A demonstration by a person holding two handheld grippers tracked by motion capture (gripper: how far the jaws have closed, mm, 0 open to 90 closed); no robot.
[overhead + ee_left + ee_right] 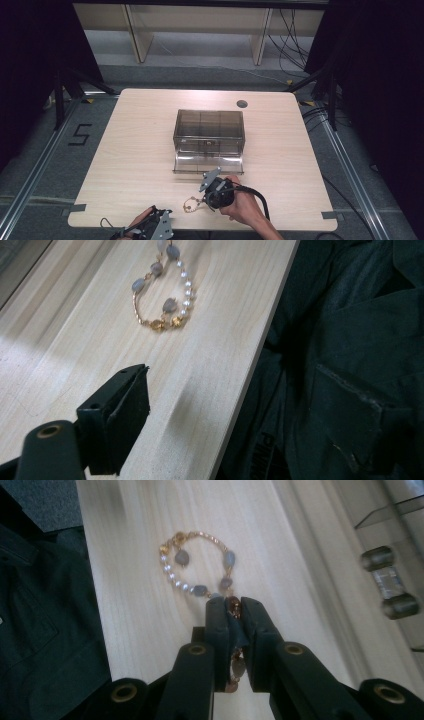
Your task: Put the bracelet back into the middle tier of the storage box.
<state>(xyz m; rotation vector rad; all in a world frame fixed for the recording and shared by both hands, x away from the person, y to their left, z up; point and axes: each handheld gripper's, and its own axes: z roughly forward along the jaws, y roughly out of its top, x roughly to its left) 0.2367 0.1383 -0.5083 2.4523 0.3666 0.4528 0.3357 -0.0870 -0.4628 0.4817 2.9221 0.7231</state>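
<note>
Gold-and-pearl bracelet (197, 565) lying on the wooden table (135, 150) near its front edge, one end clamped between the pads of the right gripper (234, 611). Left gripper (115, 415) at the table edge; only one of its jaws shows, so its state cannot be told.

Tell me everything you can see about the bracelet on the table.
The bracelet is a thin gold-coloured chain strung with small white pearl-like beads along one side and larger grey-blue beads around the rest, with a gold clasp or charm. It lies as an open loop flat on the light wooden table, near the person's edge, in front of the clear box. The right hand-held gripper is shut on one part of it; nothing else touches it.
</note>
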